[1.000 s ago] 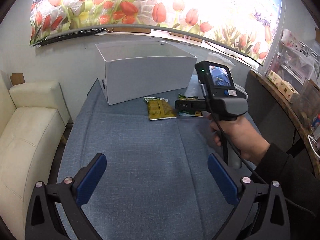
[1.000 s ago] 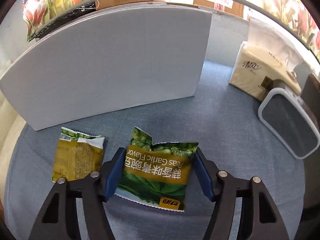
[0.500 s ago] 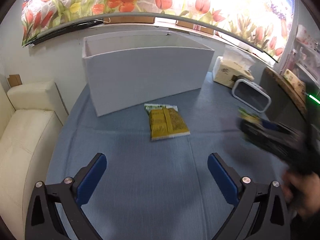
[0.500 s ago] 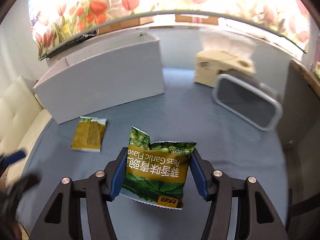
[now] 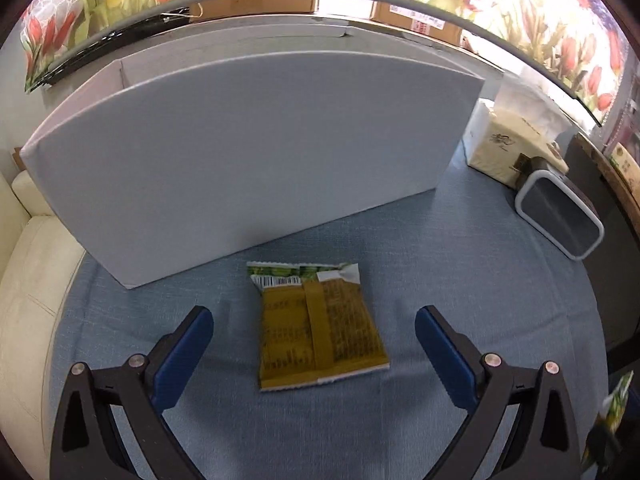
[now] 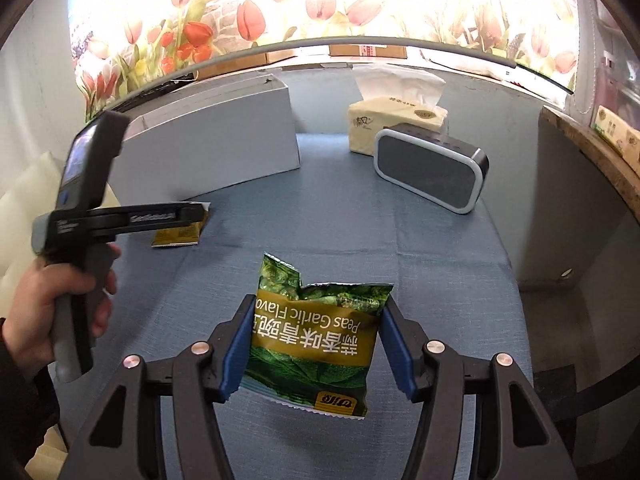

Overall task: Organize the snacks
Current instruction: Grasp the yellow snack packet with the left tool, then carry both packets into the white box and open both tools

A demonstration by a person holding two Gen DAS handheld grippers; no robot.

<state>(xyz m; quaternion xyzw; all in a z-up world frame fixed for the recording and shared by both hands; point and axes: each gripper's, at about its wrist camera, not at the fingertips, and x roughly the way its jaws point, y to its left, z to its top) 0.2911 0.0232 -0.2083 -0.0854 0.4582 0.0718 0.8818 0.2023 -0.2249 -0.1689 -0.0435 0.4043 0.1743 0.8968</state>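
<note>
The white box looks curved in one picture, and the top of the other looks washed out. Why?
Left wrist view: fisheye lens bows the white box. Right wrist view: bright backlight bleaches the tulip mural; the snack bag stays sharp.

Glossy foil packet [image 6: 316, 340], woven tablecloth [image 6: 420, 248]

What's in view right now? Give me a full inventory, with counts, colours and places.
Green pea snack packet: one, green and gold, clamped in the right gripper.
Gold snack packet: one, back side up, on the cloth before the box.
White box: one, open top, at the table's back.
Tissue pack: one, cream, back right.
Speaker: one, grey with white rim, beside the tissues.
Table cloth: blue.
Sofa: cream, left of the table.
Left gripper: open above the gold packet.
Right gripper: shut on the green packet.
</note>
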